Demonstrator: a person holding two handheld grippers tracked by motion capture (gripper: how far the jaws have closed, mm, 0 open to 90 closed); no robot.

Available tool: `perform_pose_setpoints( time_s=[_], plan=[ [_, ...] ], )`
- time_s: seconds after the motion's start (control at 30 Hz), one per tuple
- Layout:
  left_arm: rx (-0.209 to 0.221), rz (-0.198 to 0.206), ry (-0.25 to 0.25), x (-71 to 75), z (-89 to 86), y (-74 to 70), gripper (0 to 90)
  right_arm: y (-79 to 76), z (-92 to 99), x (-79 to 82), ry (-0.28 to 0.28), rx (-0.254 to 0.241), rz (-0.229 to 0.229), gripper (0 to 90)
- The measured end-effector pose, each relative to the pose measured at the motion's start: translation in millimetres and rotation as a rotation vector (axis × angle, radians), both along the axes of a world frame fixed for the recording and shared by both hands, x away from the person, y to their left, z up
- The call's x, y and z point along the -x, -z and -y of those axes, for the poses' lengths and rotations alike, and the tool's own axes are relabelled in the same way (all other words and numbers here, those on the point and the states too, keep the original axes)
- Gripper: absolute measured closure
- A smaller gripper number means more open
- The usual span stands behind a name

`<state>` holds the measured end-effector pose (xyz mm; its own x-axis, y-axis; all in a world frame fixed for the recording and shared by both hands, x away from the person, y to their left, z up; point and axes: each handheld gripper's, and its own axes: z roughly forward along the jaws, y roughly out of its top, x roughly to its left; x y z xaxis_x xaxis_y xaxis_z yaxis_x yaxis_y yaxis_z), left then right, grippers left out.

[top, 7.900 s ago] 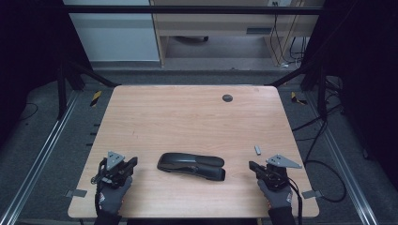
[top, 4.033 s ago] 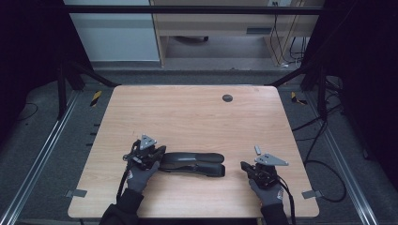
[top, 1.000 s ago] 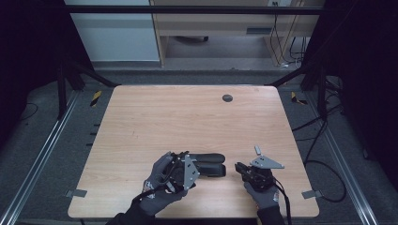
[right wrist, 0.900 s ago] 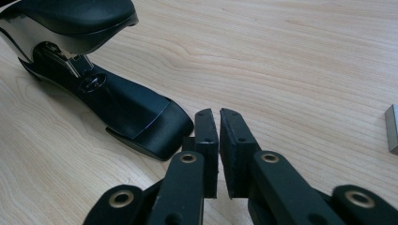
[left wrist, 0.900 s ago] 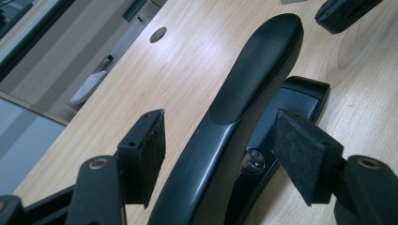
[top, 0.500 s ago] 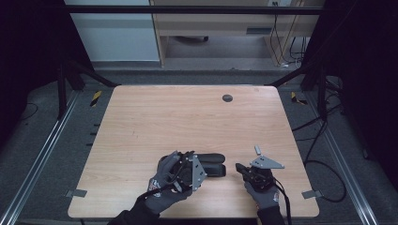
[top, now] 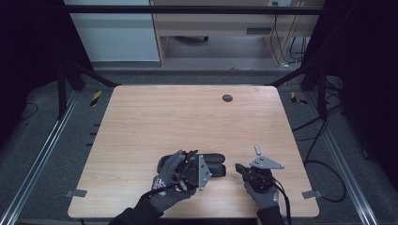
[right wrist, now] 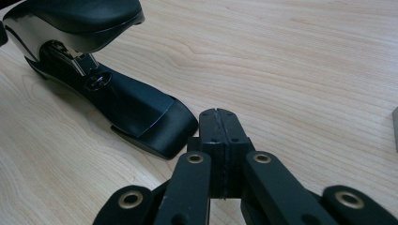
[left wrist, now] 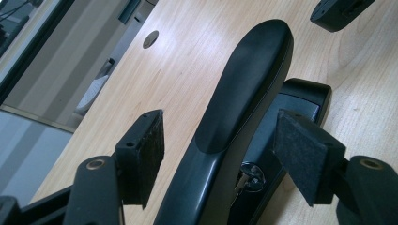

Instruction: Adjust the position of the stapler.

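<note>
A black stapler [top: 217, 161] lies on its side-to-side axis near the front of the wooden table [top: 187, 117]. My left gripper [top: 204, 165] is open and straddles it. In the left gripper view the two pads [left wrist: 141, 154] stand either side of the stapler's top arm [left wrist: 248, 79], with a gap showing on the left side. My right gripper [top: 239, 168] rests just right of the stapler. In the right gripper view its jaws [right wrist: 219, 126] are shut on nothing, close to the stapler's base end [right wrist: 141, 117].
A round dark grommet [top: 227, 98] sits in the table's far middle. A small grey piece [top: 257, 150] lies just beyond the right gripper. The table's front edge is close under both hands. Yellow-black items lie on the floor at both sides.
The left gripper has travelled from the table's front left onto the stapler and turned over it. The right gripper has shifted slightly left toward the stapler. In the last second both are nearly still.
</note>
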<state>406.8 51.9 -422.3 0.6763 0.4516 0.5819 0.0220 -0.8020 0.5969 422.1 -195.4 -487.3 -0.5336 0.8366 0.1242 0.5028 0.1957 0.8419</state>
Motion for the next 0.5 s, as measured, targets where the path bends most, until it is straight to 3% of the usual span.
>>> perform_pose_setpoints(
  time_s=[0.27,0.3,0.5],
  plan=[
    [-0.037,0.02,0.008,-0.9,9.6,4.8,33.9,0.1,-1.2,0.5,-0.013,-0.004,0.005,90.0],
    [-0.061,0.02,0.01,-1.4,10.1,4.4,34.2,0.2,-1.4,0.6,-0.016,-0.005,0.005,90.0],
    [-0.078,0.03,0.007,-3.9,15.1,8.7,36.1,0.5,-3.3,0.8,-0.026,-0.015,0.002,90.0]
  ],
)
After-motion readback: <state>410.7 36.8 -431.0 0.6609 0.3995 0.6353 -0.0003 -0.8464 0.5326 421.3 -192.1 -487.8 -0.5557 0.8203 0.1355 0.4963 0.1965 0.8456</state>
